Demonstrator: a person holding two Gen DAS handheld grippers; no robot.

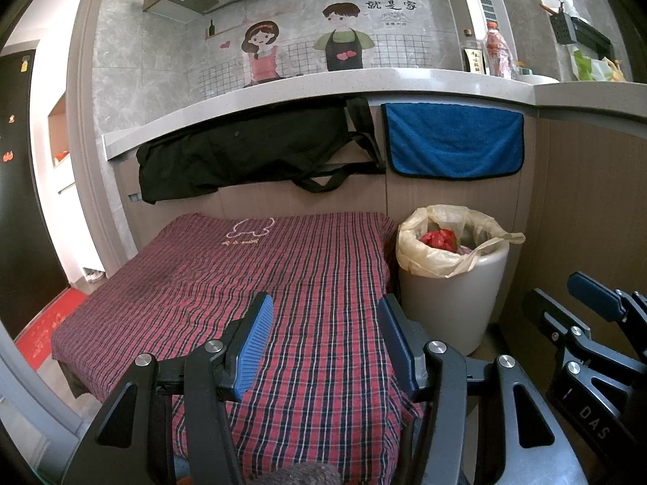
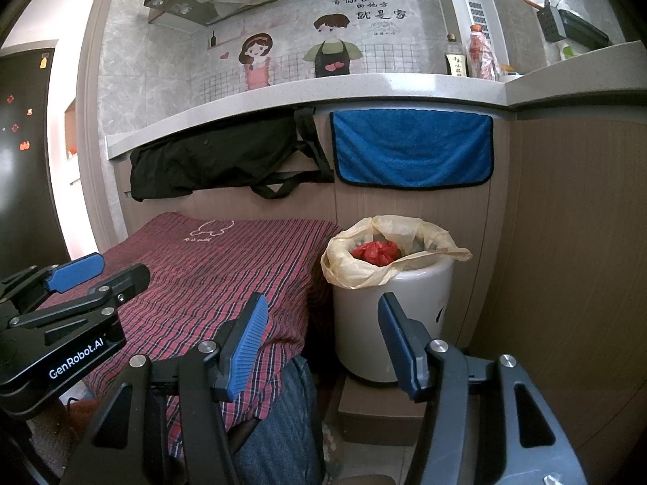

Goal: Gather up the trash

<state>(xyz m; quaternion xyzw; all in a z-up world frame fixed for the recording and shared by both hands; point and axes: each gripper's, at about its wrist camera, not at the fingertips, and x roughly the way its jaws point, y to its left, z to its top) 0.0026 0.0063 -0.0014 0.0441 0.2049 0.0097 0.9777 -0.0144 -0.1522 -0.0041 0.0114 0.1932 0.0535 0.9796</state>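
Left-wrist view: left claw (image 1: 323, 335) gapes empty over a plaid cloth (image 1: 226, 283); the bin (image 1: 453, 307), lined with a bag (image 1: 428, 258) of red trash (image 1: 438, 238), stands just right. Right-wrist view: right claw (image 2: 323, 339) hangs open and empty near the bin (image 2: 388, 307); pinching opposite bag edges (image 2: 352, 270) should lift cleanly.
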